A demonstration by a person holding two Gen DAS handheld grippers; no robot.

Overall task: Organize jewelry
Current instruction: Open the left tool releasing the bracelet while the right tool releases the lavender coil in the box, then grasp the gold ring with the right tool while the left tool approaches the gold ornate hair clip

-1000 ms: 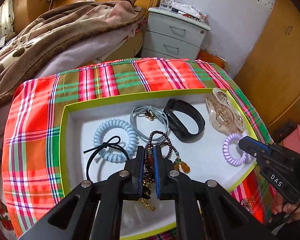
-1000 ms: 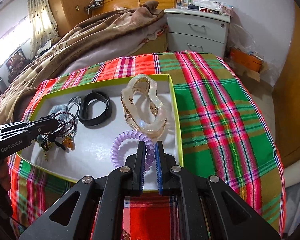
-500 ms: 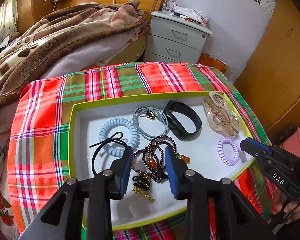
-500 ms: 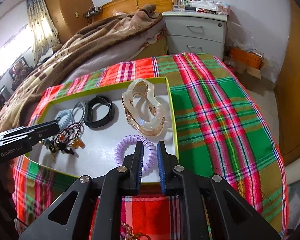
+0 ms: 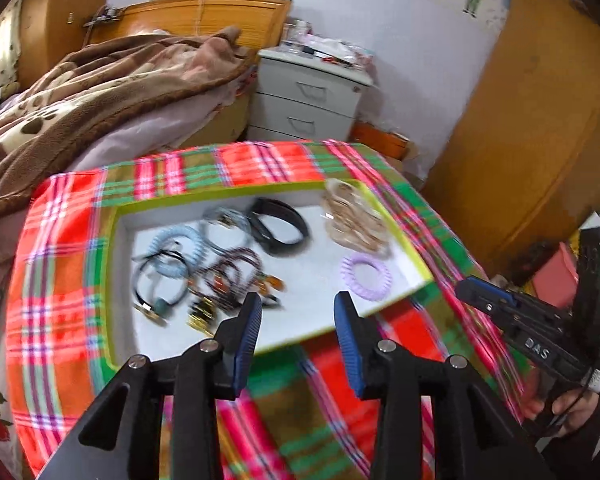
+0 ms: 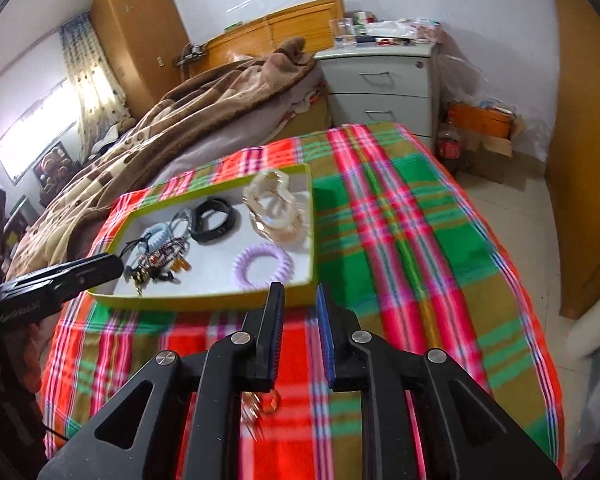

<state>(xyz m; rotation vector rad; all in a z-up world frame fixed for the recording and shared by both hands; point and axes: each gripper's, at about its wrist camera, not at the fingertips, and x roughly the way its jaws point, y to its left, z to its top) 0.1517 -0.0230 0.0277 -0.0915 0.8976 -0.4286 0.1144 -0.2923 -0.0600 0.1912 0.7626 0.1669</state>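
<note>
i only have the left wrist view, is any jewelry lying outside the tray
Observer: Yes. A gold piece lies on the plaid cloth in front of the tray, under the right tool.
Operator: is that tool holding anything
Observer: No. Its jaws have just been opening; the gap is narrow, with nothing between them.
</note>
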